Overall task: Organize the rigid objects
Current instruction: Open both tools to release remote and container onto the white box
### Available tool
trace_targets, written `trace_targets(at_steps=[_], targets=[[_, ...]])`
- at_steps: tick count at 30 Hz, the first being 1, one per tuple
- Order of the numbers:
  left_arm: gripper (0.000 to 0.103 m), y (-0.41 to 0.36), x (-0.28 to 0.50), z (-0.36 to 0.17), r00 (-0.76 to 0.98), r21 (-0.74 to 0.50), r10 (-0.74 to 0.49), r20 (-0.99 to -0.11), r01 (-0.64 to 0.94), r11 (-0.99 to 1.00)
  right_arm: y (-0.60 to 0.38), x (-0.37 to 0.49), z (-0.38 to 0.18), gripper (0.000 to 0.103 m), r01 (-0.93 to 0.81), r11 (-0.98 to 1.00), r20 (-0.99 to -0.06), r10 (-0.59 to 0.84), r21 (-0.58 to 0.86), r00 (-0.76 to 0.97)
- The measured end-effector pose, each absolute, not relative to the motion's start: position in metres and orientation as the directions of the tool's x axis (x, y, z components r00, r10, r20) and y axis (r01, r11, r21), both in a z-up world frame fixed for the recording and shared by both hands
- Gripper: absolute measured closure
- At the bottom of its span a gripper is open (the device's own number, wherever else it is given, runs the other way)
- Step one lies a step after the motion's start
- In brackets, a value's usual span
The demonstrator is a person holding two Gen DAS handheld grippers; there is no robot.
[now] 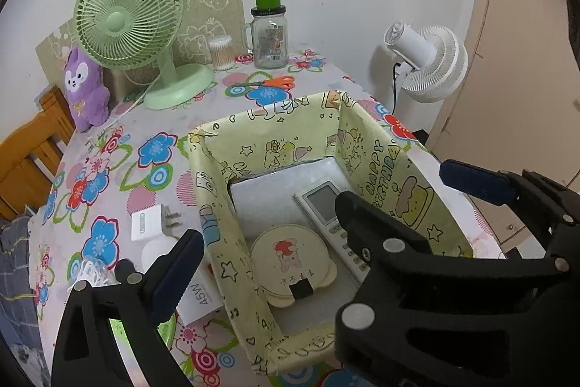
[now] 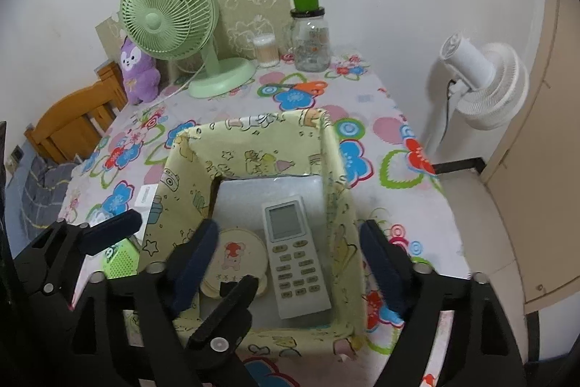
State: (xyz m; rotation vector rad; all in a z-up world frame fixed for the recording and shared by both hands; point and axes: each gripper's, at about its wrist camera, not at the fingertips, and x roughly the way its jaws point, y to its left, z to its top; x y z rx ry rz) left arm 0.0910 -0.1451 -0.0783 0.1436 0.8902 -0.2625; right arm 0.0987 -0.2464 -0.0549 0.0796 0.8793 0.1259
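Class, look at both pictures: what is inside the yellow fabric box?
Inside the box lie a white remote and a stack of round coasters, on a white liner. The near corners of its floor are hidden by the grippers.

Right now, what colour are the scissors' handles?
Orange. The scissors lie on the flowery tablecloth behind the box, clearest in the left wrist view.

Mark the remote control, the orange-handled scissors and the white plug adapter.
remote control (image 2: 295, 256), right wrist view, on its keypad.
orange-handled scissors (image 1: 279, 82), left wrist view, on the handles.
white plug adapter (image 1: 146, 225), left wrist view, on its body.
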Motion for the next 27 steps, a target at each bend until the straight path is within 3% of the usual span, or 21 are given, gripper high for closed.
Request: trace_targets(at_steps=[12, 27], targets=[[0.002, -0.138, 0.072, -0.066, 0.610, -0.016, -0.197, -0.768, 0.288, 0.957, -0.243, 0.076, -0.039, 0.007, -0.062, 0.993, -0.733, 0.114, 0.097, 0.671], [0.002, -0.126, 0.045, -0.051, 0.656, 0.002, -0.182, -0.733, 0.269, 0.963, -0.230, 0.048, -0.021, 0.007, -0.061, 0.997, -0.693, 0.083, 0.056, 0.716]])
